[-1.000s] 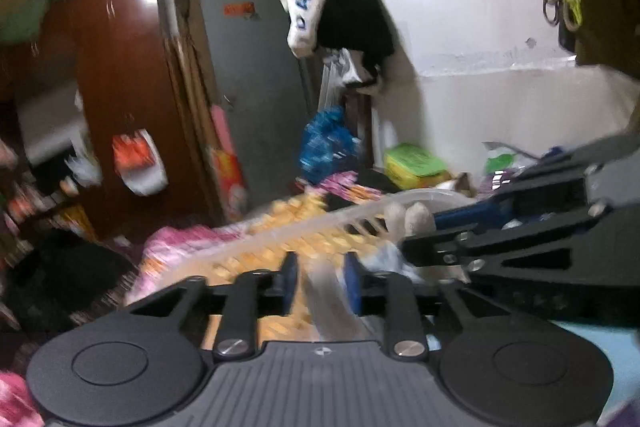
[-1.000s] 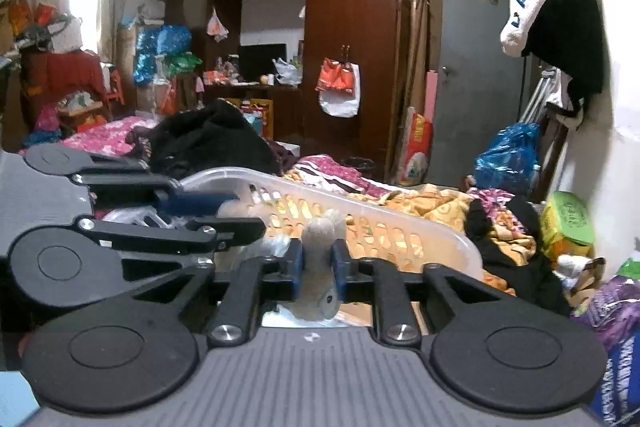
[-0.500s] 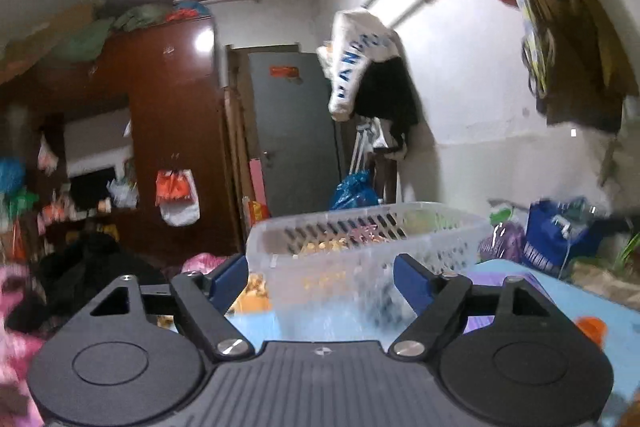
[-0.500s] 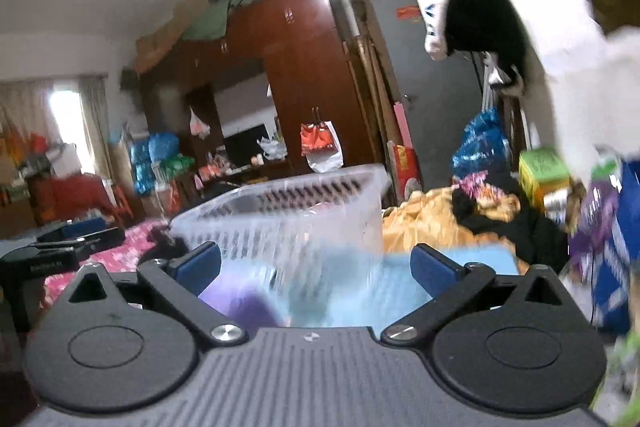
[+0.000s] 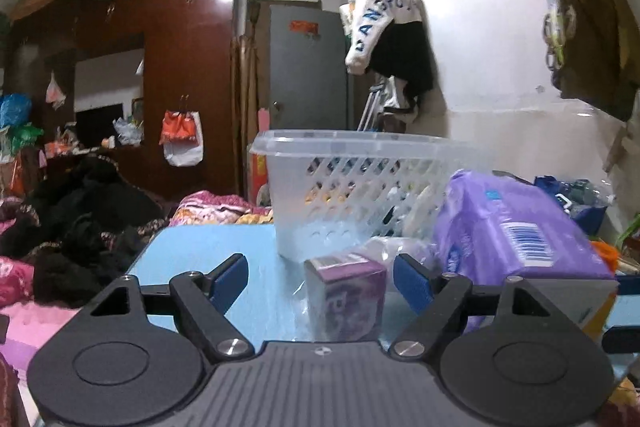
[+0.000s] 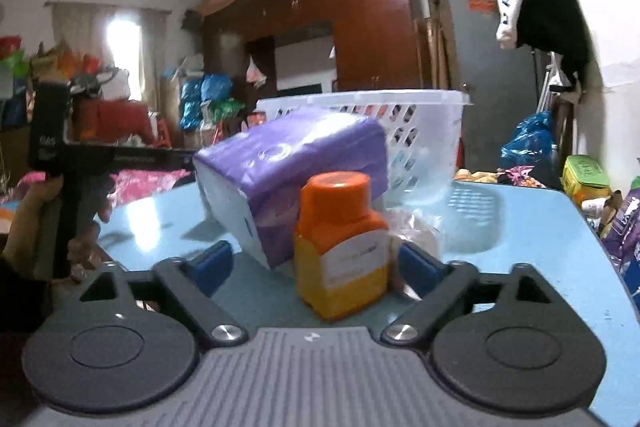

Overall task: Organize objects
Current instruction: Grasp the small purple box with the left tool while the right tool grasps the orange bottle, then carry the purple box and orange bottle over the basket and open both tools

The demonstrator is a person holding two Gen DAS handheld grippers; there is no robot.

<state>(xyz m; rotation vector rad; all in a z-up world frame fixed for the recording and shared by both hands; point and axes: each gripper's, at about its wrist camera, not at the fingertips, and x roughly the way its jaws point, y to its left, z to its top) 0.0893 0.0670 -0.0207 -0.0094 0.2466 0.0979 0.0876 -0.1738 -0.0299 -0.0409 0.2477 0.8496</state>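
1. On the blue tabletop, the things to organize sit in a cluster in front of the white plastic basket: an orange-capped bottle, a large purple soft pack, a small purple box and some crinkled clear wrapping.
2. Judging by this layout, the step in hand is picking up the next items for the basket, one for each gripper.
3. The right gripper has the orange-capped bottle standing between its jaws. They have just been closing slightly, yet they stand wide and released: the left pad is clear of the bottle, and the right pad is just beside it, so nothing is grasped.
4. The left gripper frames the small purple box. Its jaws are likewise spread and empty, the right pad just beside the box and the left pad well apart.
5. Next, each gripper likely needs to centre on its item and close before lifting toward the basket.
6. The purple soft pack leans near the bottle, so it could be nudged.
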